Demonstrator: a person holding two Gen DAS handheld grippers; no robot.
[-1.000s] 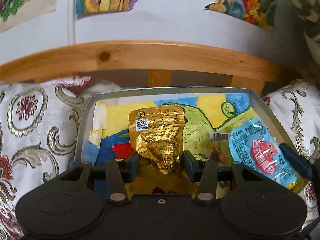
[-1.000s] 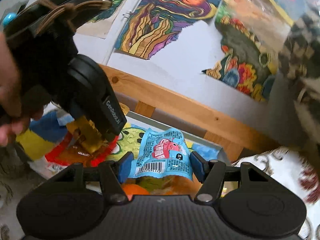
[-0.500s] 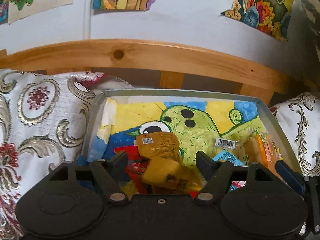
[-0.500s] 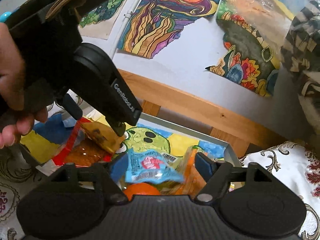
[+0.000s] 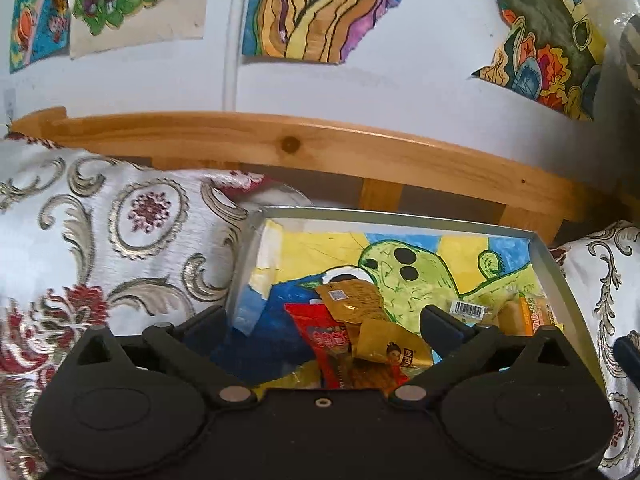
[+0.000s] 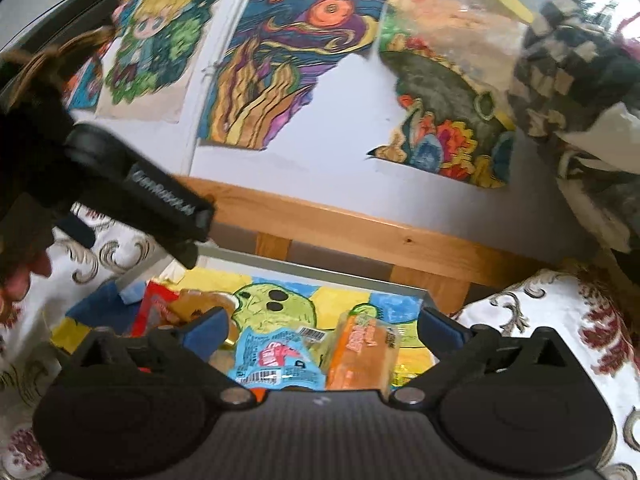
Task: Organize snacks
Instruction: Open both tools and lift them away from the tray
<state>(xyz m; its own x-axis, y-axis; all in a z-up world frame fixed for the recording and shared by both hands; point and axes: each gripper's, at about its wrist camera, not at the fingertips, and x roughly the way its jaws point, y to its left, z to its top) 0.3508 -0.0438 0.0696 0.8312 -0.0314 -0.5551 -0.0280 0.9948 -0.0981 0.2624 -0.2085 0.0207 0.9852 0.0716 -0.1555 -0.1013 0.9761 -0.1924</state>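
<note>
Both tongs stand spread wide with nothing between their fingers. The left gripper point(image 5: 322, 322) hovers over the near left part of a shallow grey metal tray point(image 5: 400, 220) lined with a painted green-creature picture. Below it a crinkled gold foil snack packet point(image 5: 356, 300) lies against a red snack packet point(image 5: 324, 336), with a second gold packet bearing a printed figure point(image 5: 394, 350) just nearer. The right gripper point(image 6: 322, 326) hovers over the tray's near right part, and only its view shows a light-blue snack packet point(image 6: 276, 360) lying beside an orange wrapped snack point(image 6: 360, 348). It also shows a hand point(image 6: 20, 276) at far left. The tray rests on a floral-patterned white cloth point(image 5: 120, 240) before a wooden rail point(image 5: 320, 144).
</note>
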